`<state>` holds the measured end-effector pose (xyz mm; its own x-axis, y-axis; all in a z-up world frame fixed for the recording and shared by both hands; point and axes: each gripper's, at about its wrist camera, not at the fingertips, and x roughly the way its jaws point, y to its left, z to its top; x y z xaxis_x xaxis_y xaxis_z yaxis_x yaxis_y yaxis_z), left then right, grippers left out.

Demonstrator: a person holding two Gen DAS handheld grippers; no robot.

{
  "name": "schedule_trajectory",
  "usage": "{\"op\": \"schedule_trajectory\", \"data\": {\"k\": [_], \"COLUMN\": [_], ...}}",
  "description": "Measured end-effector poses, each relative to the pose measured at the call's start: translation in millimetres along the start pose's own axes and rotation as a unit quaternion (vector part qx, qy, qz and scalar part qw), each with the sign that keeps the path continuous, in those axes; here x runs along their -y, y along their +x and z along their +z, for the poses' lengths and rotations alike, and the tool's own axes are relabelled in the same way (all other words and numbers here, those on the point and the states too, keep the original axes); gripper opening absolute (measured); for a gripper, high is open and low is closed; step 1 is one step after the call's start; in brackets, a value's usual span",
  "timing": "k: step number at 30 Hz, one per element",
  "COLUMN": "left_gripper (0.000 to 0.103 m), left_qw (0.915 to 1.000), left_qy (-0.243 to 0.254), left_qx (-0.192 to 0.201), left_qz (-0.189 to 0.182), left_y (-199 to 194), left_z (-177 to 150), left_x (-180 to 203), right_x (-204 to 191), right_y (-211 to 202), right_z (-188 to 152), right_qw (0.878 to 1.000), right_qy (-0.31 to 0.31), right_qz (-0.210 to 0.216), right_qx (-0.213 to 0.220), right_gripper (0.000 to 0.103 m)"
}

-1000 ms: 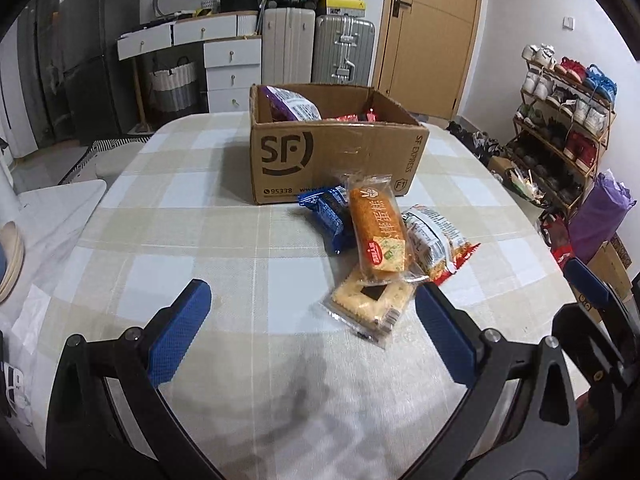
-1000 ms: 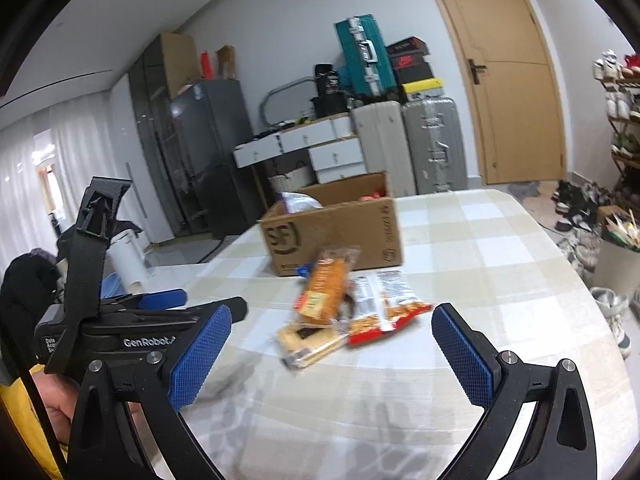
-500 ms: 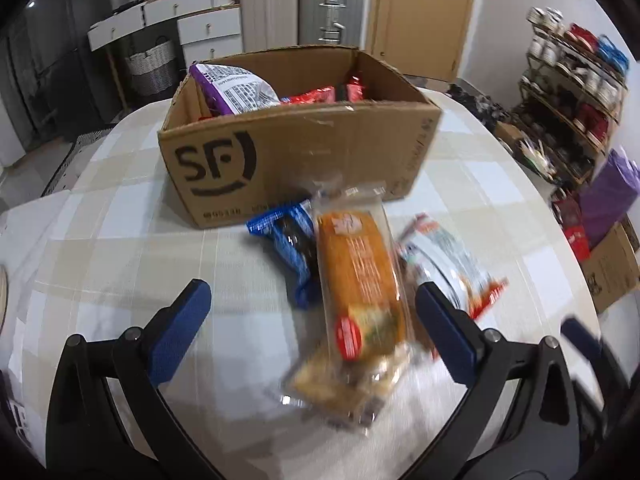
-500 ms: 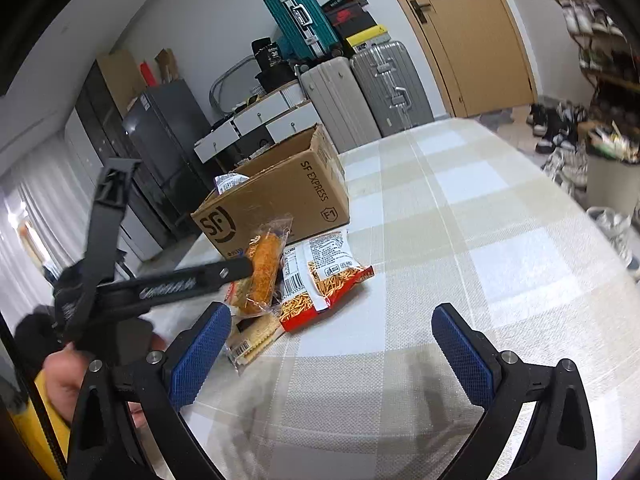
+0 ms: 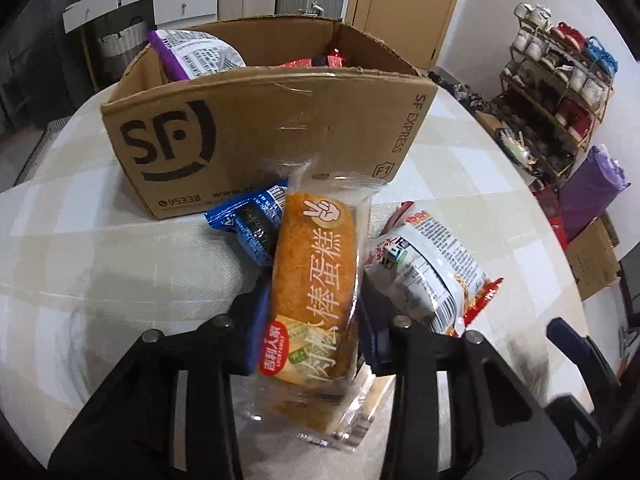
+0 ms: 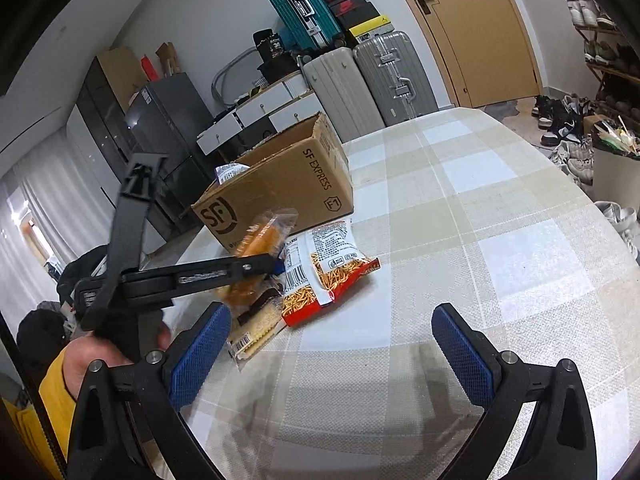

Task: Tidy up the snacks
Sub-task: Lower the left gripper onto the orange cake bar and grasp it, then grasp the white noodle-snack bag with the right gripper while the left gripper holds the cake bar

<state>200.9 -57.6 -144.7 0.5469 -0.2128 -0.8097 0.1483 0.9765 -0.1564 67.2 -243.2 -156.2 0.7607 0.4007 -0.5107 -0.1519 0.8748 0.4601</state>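
Crinkly film lets the cake bar [image 5: 316, 292] slip, pinched low by the closed left gripper [image 5: 312, 320]; right gripper [image 6: 332, 344] gapes empty above the table [image 6: 480, 216]

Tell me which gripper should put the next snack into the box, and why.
Left. The left gripper is shut on the cake, just in front of the box. The right gripper is open and holds nothing, over bare table farther from the box.
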Motion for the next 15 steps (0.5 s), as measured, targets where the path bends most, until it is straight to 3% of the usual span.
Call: {"op": "schedule_trajectory", "data": {"k": [10,15], "left_gripper": [0.034,0.034], "left_qw": [0.9983,0.9961], "left_qy": [-0.023,-0.045], "left_qx": [0.035,0.055], "left_qz": [-0.04,-0.051], "left_y": [-46,-84], "left_z": [-6,-40], "left_x": [-25,-61], "right_x": [-6,-28], "right_y": [3,4], "right_z": [-1,14], "right_qw": [1.0,0.997], "right_qy": [-0.011,-0.068], "right_qz": [-0.011,-0.026], "right_qx": [-0.018,-0.027], "right_gripper": [0.102,0.102]}}
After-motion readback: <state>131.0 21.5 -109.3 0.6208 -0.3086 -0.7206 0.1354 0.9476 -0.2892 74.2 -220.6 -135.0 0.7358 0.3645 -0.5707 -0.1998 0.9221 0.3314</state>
